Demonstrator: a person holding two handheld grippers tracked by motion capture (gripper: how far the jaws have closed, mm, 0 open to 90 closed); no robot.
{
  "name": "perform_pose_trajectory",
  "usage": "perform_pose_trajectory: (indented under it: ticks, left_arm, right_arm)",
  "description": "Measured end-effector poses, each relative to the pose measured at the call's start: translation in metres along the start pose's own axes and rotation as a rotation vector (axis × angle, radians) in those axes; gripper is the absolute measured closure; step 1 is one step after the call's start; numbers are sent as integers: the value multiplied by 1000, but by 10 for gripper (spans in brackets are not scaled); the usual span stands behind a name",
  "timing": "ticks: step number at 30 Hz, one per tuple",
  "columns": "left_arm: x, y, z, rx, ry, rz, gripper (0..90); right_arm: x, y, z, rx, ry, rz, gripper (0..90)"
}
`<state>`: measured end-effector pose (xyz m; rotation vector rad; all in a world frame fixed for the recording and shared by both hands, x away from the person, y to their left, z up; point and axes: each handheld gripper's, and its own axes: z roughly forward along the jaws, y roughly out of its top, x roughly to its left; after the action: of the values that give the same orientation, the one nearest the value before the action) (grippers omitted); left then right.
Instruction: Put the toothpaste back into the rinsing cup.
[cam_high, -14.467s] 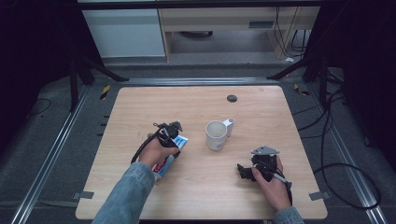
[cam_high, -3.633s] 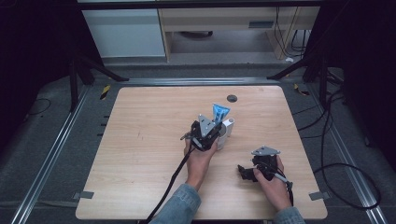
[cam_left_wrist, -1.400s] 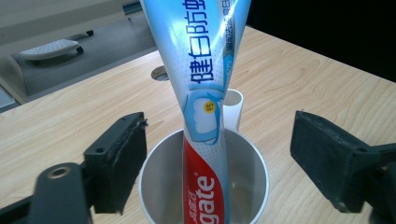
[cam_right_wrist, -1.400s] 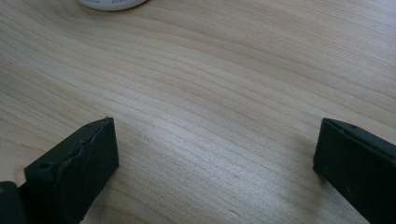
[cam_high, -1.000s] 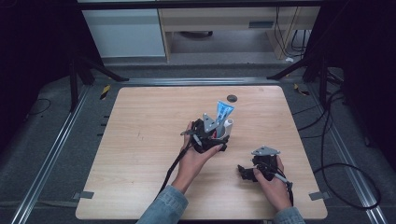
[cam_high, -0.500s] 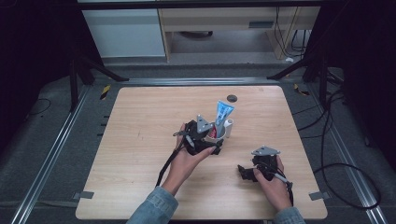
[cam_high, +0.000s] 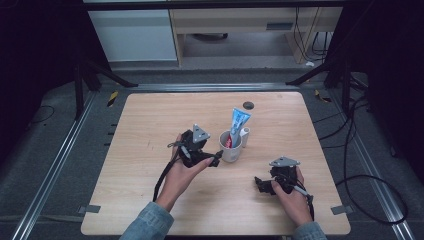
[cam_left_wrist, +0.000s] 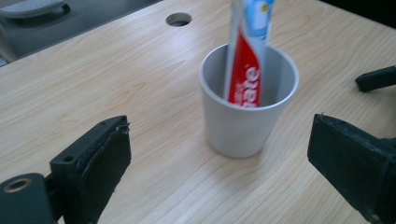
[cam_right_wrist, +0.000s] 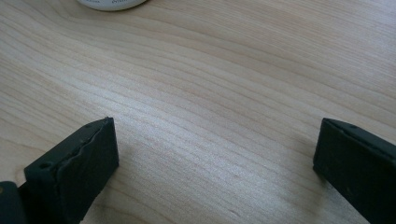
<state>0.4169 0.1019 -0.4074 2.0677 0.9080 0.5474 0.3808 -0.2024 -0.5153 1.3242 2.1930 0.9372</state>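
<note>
A toothpaste tube (cam_high: 239, 126) stands in a white cup (cam_high: 231, 150); the left gripper (cam_high: 216, 160) sits just beside it, the right gripper (cam_high: 258, 182) apart.

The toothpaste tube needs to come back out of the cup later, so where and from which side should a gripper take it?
Grip the toothpaste tube on its flat upper part above the white cup, from above, jaws closing across the flat faces. It stands nearly upright, leaning on the rim, with its lower end walled in.

Toothpaste tube (cam_high: 238, 126) upright in cup (cam_high: 231, 152), seemingly mid-table (cam_high: 150, 125).
</note>
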Motion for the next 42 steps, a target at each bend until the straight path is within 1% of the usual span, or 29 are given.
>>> perform_pose_trajectory:
  ticks: [6,7,8,9,12,16,17,18,20,22,23,24,25,29,30,31,37,42]
  left_arm:
    - [18,-12,-9,32,32,-6,56]
    - [18,-12,-9,32,32,-6,56]
    - [23,-17,-10,44,50,-2,56]
    - [25,-20,-11,58,59,9,56]
    - [31,-28,-12,72,67,-8,55]
    - [39,-40,-14,98,81,-16,56]
    - [39,-40,-14,98,81,-16,56]
    - [43,-46,-14,108,84,-23,56]
    - [46,-51,-16,122,90,-27,56]
    - [49,-56,-18,130,95,-32,56]
    - [49,-56,-18,130,95,-32,55]
    - [53,-61,-21,134,99,-37,55]
    - [53,-61,-21,134,99,-37,55]
    - [63,-74,-27,146,120,-57,54]
    - [63,-74,-27,146,120,-57,54]
    - [67,-80,-30,158,135,-62,53]
    - [82,-98,-37,190,166,-82,51]
    - [96,-113,-41,218,181,-118,48]
  right_arm:
    - [0,0,0,0,0,0,3]
    - [0,0,0,0,0,0,3]
    - [0,0,0,0,0,0,3]
    - [0,0,0,0,0,-1,3]
    - [0,0,0,0,0,-1,3]
    - [0,0,0,0,0,0,3]
    - [0,0,0,-1,1,0,3]
    - [0,0,0,-1,1,-1,3]
    - [0,0,0,0,0,-1,3]
    - [0,0,0,-1,1,-1,3]
    - [0,0,0,-1,1,-1,3]
    - [0,0,0,-1,1,0,3]
    - [0,0,0,-1,1,0,3]
    - [0,0,0,-1,1,-1,3]
    - [0,0,0,-1,1,0,3]
    - [0,0,0,-1,1,0,3]
    - [0,0,0,-1,1,1,3]
    - [0,0,0,-1,1,1,4]
